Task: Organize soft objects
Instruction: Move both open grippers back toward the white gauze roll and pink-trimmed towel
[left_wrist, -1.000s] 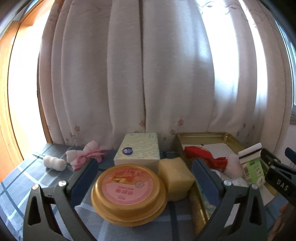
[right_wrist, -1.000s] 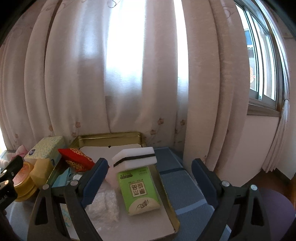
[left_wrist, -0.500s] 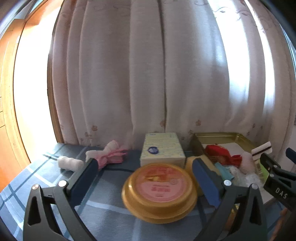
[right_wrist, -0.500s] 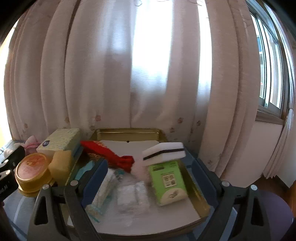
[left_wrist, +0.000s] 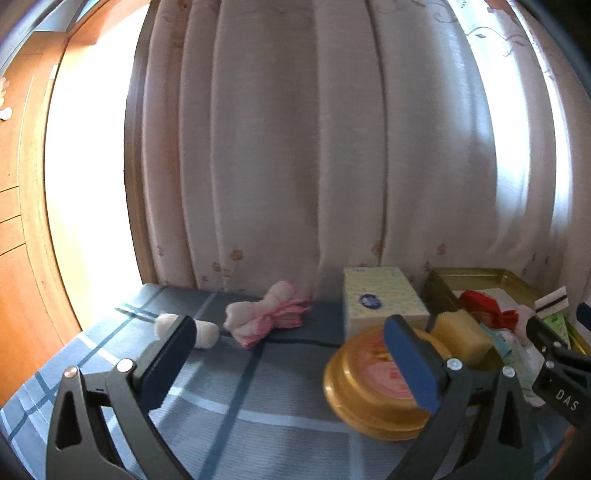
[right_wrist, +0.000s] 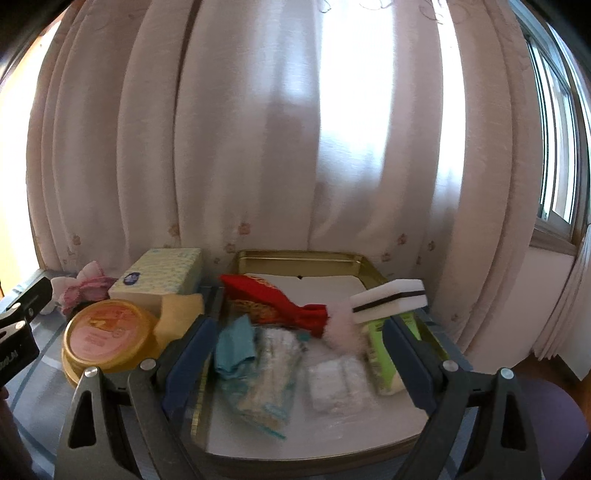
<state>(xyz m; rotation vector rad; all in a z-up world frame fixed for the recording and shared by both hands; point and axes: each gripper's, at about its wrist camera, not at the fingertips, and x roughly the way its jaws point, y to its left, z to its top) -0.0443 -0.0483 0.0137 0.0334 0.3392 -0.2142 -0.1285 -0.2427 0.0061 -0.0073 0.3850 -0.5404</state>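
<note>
Two tongs, both gaping and empty, left tongs (left_wrist: 291, 350) low over the checked counter (left_wrist: 236, 391) facing pink cloth (left_wrist: 267, 317) and white roll (left_wrist: 201, 332), right tongs (right_wrist: 299, 350) over gold tray (right_wrist: 295, 256) crowded with red cloth (right_wrist: 284, 299), sponge (right_wrist: 388, 295), teal rag (right_wrist: 234, 347), round tin (right_wrist: 107, 332) just left of it

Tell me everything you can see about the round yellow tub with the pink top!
The round yellow tub is low, wide and shiny like plastic, with a ridged golden rim. Its closed lid carries a pink round label with a blurry picture and writing too blurred to read. It stands flat on the blue checked cloth, outside the gold tray. A yellow sponge sits close at its right and a pale tissue box stands just behind it; contact is unclear. No claw touches it.
</note>
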